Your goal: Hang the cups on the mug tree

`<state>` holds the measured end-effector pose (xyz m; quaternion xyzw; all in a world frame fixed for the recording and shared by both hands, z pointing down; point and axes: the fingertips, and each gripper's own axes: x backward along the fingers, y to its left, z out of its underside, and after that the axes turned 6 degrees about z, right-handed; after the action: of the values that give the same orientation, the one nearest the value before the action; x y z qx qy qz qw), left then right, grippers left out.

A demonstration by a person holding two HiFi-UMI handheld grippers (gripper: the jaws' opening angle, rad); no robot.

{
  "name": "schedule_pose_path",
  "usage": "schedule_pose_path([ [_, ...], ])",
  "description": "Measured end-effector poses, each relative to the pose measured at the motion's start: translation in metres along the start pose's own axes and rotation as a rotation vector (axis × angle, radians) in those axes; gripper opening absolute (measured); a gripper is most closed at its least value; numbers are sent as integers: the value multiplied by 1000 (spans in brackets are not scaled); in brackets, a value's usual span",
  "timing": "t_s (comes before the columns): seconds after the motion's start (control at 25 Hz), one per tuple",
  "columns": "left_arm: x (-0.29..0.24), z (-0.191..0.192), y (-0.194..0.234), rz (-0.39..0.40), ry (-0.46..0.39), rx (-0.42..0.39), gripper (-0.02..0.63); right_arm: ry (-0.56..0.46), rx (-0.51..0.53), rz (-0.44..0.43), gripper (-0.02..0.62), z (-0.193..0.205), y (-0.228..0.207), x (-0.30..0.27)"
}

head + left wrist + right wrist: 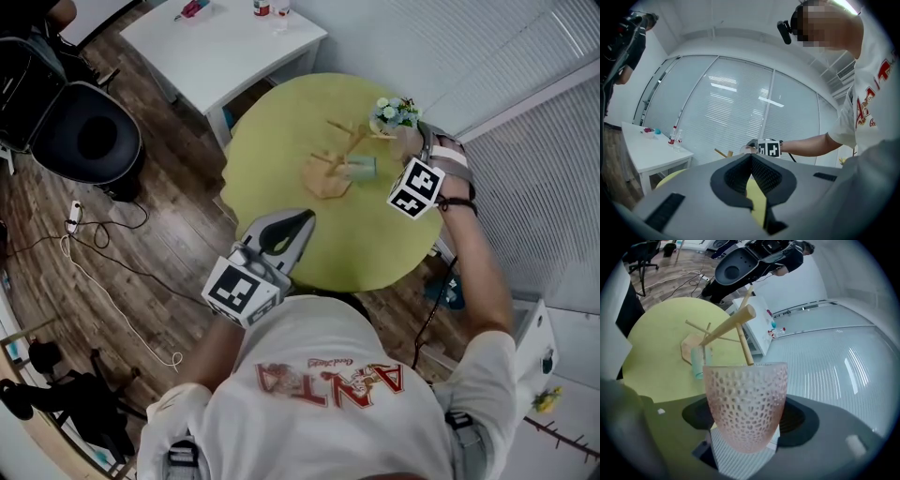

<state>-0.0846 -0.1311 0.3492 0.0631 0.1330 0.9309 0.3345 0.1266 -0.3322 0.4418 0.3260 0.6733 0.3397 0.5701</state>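
Observation:
My right gripper [747, 417] is shut on a pink dimpled translucent cup [744, 397], held upright above the table with its mouth toward the mug tree. The wooden mug tree [725, 326] stands just beyond it on the round yellow table [656, 338], and a pale green cup [697, 361] hangs from a low peg. In the head view the tree [330, 167] and green cup [360, 169] sit left of my right gripper [405, 150]. My left gripper [298, 225] hovers at the table's near edge, level, jaws closed to a point with nothing in them [751, 164].
A small pot of flowers [395, 113] stands on the yellow table behind the tree. A white side table [225, 42] with bottles is beyond it, a black chair [89, 139] to the left, and cables [103, 281] lie on the wooden floor. Window blinds close off the right.

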Motion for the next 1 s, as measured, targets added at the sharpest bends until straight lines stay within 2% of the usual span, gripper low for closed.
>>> schedule_pose_path([
  [0.16, 5, 1, 4, -1, -5, 11, 9, 59, 140, -1, 359, -8, 7, -3],
  [0.52, 16, 6, 9, -4, -7, 38, 9, 193, 327, 44, 359, -12, 5, -4],
  [1.0, 24, 8, 24, -9, -19, 63, 9, 290, 381, 69, 359, -24, 12, -10],
])
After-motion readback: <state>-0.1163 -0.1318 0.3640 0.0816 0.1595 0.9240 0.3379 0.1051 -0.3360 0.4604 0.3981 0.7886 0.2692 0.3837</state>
